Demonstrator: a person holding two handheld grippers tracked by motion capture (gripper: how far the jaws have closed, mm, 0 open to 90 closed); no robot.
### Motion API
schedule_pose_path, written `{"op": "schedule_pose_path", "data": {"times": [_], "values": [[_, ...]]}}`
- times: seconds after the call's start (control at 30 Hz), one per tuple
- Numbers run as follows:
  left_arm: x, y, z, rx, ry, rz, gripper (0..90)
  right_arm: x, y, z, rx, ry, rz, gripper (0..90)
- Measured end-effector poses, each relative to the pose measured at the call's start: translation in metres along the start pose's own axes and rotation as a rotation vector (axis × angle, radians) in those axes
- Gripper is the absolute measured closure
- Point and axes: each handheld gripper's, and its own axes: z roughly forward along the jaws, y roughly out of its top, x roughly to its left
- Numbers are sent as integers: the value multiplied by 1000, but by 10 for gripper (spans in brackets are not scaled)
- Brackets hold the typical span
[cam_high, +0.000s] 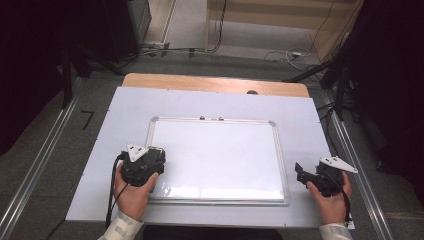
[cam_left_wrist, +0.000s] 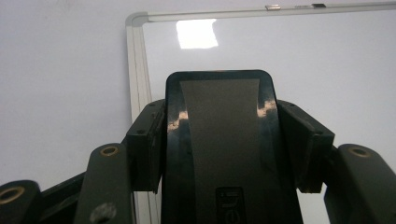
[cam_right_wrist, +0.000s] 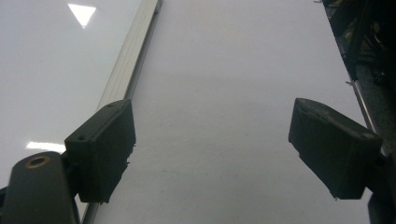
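We see a wooden table covered by a white sheet, its far wooden edge left bare. Grey floor surrounds it, with metal rails along both sides, loose cables on the floor beyond, and dark equipment at the upper corners. A whiteboard with a silvery frame lies flat in the middle of the sheet, its blank surface reflecting the ceiling lights.

The left gripper, held in the left hand, sits over the near left corner of the whiteboard and pinches a black block, which we take to be a board eraser, though the close view leaves this uncertain. The block is glossy at its rounded edges, with a matt grey band down its length and a few pale letters near the bottom that we cannot read. Both jaw pads press its sides.

The right gripper, in the right hand, rests on the sheet just beside the whiteboard's right edge, jaws spread wide with nothing between them.

The left gripper view resolves the block's finish and the frame's top left corner; the high view renders the block as a dark shape merged with the gripper. The right gripper view shows the gap between its pads and the frame rail alongside.
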Motion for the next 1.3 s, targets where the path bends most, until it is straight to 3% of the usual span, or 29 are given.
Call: {"op": "schedule_pose_path", "data": {"times": [0.43, 0.83, 1.3], "values": [[-14, -11, 11, 47, 60, 25, 395, 1, 0, 0, 3, -2, 0, 136], [-14, -15, 22, 70, 99, -9, 386, 1, 0, 1, 4, 0, -6, 136], [-15, -12, 18, 34, 95, -1, 328, 1, 0, 1, 5, 1, -3, 136]]}}
